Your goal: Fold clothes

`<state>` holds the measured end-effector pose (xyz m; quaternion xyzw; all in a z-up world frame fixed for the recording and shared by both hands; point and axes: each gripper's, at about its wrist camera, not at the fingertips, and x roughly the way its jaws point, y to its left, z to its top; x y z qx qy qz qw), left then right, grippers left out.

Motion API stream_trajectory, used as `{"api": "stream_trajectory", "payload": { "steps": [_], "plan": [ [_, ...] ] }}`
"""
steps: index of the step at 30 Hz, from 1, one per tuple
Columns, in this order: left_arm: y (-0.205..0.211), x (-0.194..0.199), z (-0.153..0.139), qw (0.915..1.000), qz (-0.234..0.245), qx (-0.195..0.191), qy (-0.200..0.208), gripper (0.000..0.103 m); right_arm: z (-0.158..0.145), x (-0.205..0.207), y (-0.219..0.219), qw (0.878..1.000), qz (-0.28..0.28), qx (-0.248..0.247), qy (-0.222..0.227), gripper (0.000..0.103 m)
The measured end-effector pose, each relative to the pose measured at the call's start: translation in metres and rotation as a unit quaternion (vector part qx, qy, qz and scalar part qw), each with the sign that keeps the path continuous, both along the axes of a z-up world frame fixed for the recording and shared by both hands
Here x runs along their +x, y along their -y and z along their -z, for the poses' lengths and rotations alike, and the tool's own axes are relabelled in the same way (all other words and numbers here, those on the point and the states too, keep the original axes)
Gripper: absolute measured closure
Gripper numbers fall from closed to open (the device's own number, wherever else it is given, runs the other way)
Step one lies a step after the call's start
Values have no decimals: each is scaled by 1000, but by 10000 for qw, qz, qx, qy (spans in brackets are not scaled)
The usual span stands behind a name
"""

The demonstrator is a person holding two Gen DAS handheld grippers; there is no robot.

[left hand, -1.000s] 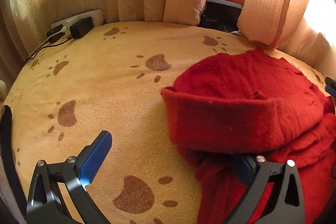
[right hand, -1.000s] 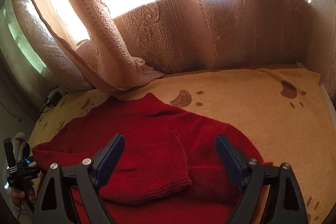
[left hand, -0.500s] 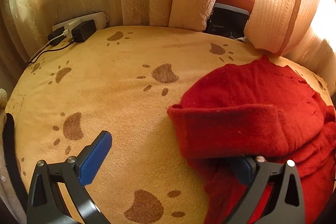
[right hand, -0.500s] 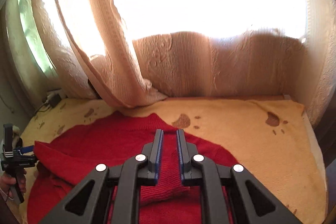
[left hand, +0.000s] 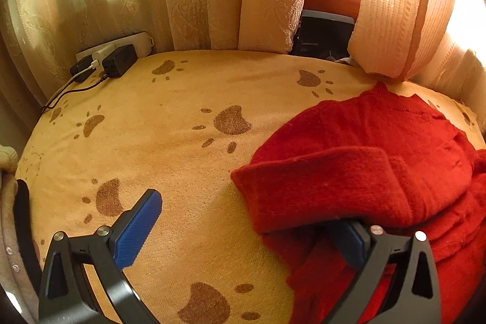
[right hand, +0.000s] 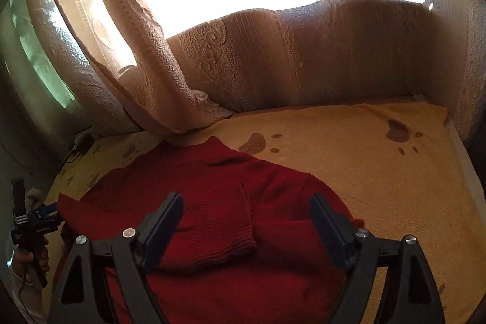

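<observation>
Both grippers' jaws wide over sweater

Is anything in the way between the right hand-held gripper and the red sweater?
Nothing visible is. The right hand-held gripper is open, right above the red sweater, with its folded sleeve cuff showing between the fingers. Only the sweater itself and the paw-print blanket lie there.

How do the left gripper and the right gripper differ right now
The left gripper has one finger tucked under a fold of the red sweater; the right gripper hovers above it, both fingers clear. The left sits at the sweater's edge over the paw-print blanket; the right is over its middle. Both are open.
</observation>
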<state>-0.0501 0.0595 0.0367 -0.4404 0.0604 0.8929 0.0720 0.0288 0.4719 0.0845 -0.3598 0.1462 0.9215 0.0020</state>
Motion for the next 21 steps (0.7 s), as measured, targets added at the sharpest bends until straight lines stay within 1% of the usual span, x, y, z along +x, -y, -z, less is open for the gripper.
{"api": "stream_trajectory", "payload": {
  "steps": [1,3,5,6,7,8,9,10,12,13,14,15,16,19,20,21],
  "plan": [
    [0,2,0,10000,28,-43,-22,0,1,-6,9,9998,-122,119,35,16],
    [-2,6,2,9999,89,-115,-62,0,9,-18,26,9974,-246,621,279,17],
    [-7,9,7,9995,174,-248,-94,0,19,-30,44,9917,-369,1114,531,17],
    [-10,11,10,9992,217,-314,-109,0,26,-34,52,9882,-440,1316,643,26],
    [-12,12,13,9989,259,-381,-125,0,32,-37,59,9852,-502,1466,733,48],
    [-15,14,15,9984,302,-447,-141,0,35,-36,64,9841,-534,1531,729,60],
    [-16,16,17,9981,322,-492,-205,0,37,-35,68,9831,-563,1589,716,75],
    [-18,18,19,9976,340,-535,-269,0,39,-34,72,9820,-592,1648,703,79],
    [-19,19,19,9976,407,-465,-311,10,31,-27,74,9838,-560,1628,495,82],
    [-19,19,18,9979,471,-350,-269,24,21,-19,70,9862,-478,1553,332,86],
    [-18,18,18,9982,524,-210,-212,43,10,-11,65,9882,-389,1471,165,87],
    [-18,18,17,9982,577,-70,-155,52,-1,-2,60,9899,-300,1389,-3,89],
    [-18,19,16,9983,560,-43,-166,62,-12,6,55,9911,-211,1306,-171,89],
    [-15,22,13,9983,545,52,-179,72,-45,31,41,9921,56,1055,-674,89],
    [-13,24,11,9983,547,109,-171,75,-50,39,34,9917,171,1029,-752,89],
    [-10,26,8,9982,556,148,-185,76,-51,43,27,9925,215,964,-715,89]
  ]
}}
